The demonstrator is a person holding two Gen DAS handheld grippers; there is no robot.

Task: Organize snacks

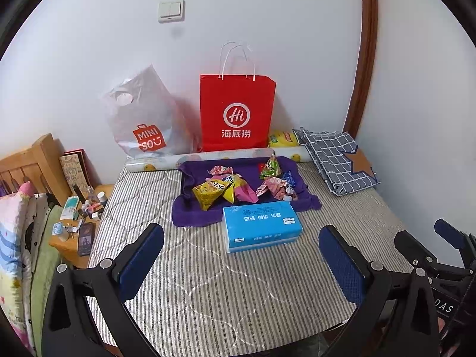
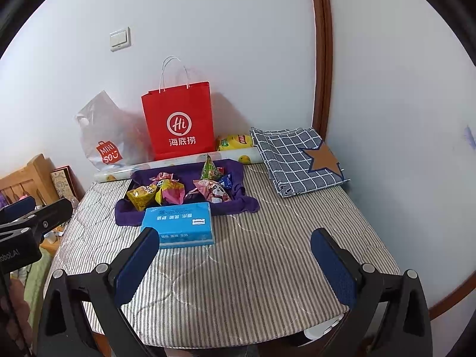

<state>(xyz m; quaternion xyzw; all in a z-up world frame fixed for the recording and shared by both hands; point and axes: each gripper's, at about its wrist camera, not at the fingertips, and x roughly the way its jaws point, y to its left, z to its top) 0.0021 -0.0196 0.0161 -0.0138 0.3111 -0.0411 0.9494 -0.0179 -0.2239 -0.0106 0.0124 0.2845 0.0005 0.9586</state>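
- Striped grey-and-white quilted bedding (image 1: 208, 282) covers the surface against a pale wall, with a brown wooden door frame (image 1: 364, 59) at 1 o'clock
- Only the left wrist view shows the wooden bedside table (image 1: 70, 238) at 9 o'clock, cluttered with small bottles and a black phone (image 1: 85, 239); the right wrist view alone shows a blue smear on the wall (image 2: 469, 136) at 3 o'clock
- A red paper carrier bag (image 1: 236, 113) reads "Hi" above "海底捞"; the clear plastic bag (image 1: 145, 119) beside it reads "MINISO"
- Crinkled, brightly coloured snack packets (image 1: 238, 186) lie heaped on a purple cloth (image 1: 190, 211) at 12 o'clock, well ahead of both tools, behind a blue tissue pack (image 1: 261, 226)
- The left gripper (image 1: 241, 267) and right gripper (image 2: 235, 267) both gape wide, holding nothing, hovering over the bedding
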